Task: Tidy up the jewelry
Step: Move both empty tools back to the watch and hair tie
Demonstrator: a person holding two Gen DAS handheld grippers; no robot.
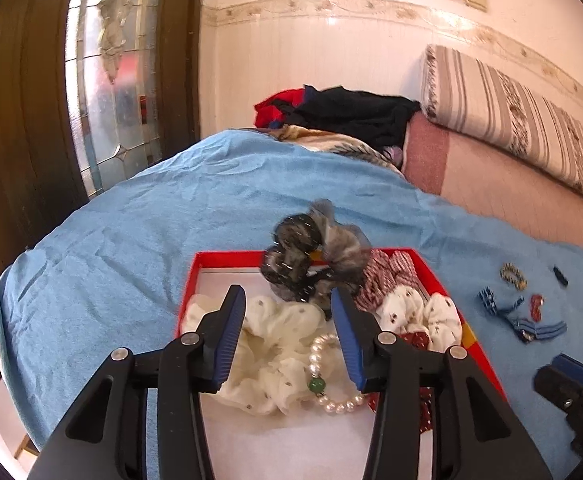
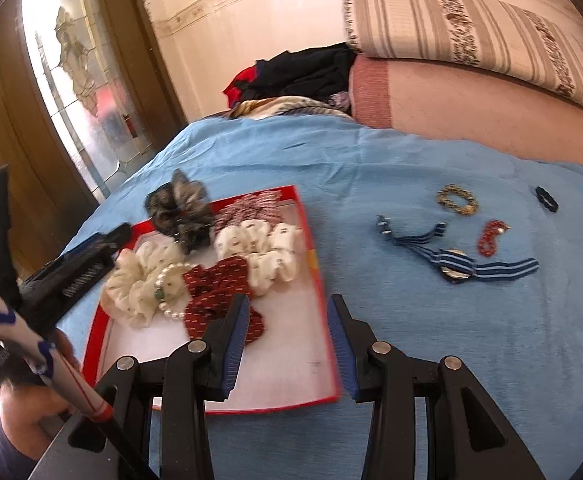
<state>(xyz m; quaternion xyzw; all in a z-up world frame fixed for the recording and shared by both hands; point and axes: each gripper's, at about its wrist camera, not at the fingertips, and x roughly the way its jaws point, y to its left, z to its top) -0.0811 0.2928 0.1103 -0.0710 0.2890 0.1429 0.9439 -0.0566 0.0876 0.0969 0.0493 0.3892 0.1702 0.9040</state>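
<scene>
Left gripper (image 1: 287,340): jaws wide, empty | white pearl bracelet with green bead (image 1: 323,376): light, slippery; pinch across strand | right gripper (image 2: 289,344): wide, empty.

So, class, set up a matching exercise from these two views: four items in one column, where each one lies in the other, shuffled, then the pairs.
Items
1. pearl bracelet
2. striped watch
3. grey scrunchie
4. red bead bracelet

Places
A. at the tray's far edge
B. on the blue cloth, right of the watch face
C. in the red tray, on the cream scrunchie
D. on the blue cloth, strap spread out

Pairs: 1-C, 2-D, 3-A, 4-B
</scene>
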